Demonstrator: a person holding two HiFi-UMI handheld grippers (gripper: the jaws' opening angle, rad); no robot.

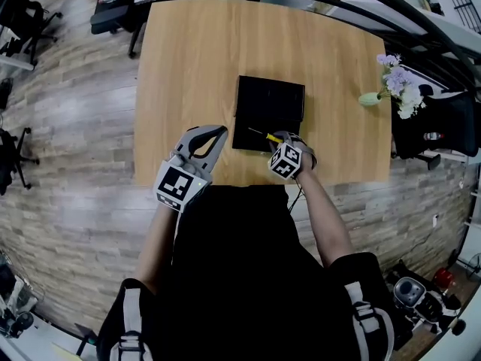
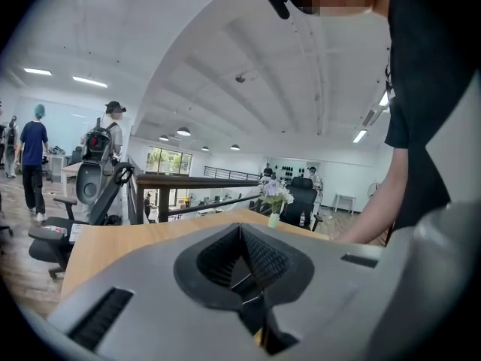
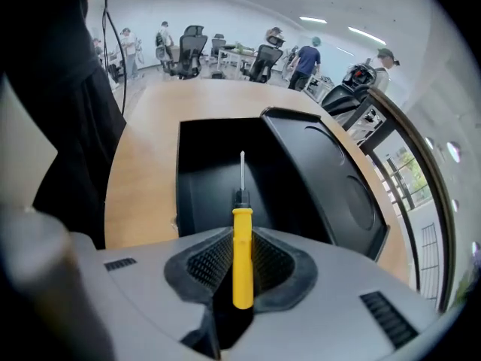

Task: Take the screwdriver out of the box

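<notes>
Right tongs clamp the screwdriver by its yellow handle. Long axis runs straight out ahead, tip forward over the box. Left tongs closed, empty.

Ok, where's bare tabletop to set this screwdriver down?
Widest: bare table left of the box, and the far strip behind it. Right of the box is free up to the flower vase. The near edge by the left gripper and right gripper is crowded.

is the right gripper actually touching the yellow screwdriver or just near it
Touching. The right gripper view shows the right gripper with its pads pressed against both sides of the yellow handle of the screwdriver, with no gap on either side.
</notes>
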